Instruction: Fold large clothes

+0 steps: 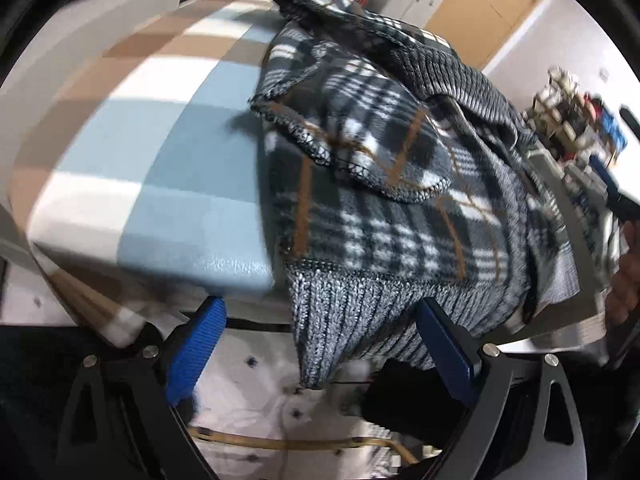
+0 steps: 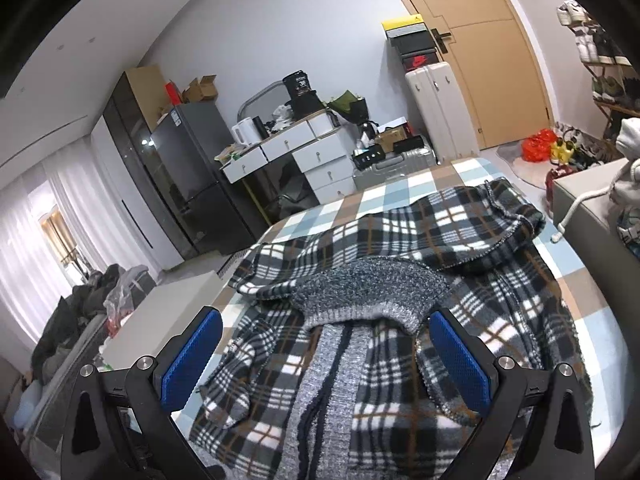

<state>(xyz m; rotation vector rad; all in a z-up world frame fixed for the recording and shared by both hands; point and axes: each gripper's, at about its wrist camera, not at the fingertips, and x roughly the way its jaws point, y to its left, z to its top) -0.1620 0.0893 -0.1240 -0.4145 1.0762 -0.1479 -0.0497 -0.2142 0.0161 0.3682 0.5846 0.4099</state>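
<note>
Fleecy plaid jacket (image 2: 400, 240) with ribbed grey knit trim lies rumpled mid-frame on checked bedding (image 1: 140, 152). Left gripper (image 1: 320, 344) and right gripper (image 2: 326, 356) both released, jaws spread.

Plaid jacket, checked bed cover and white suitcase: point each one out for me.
Plaid jacket (image 2: 400, 220): right wrist view, on the plaid cloth of the upper spread part.
Checked bed cover (image 1: 160, 184): left wrist view, on a bare blue square.
White suitcase (image 2: 434, 108): right wrist view, on its front face.

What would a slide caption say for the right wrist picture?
Open right gripper hovers over a grey, white and brown plaid fleece jacket with grey ribbed knit trim, spread on a blue, tan and white checked bedcover.
</note>
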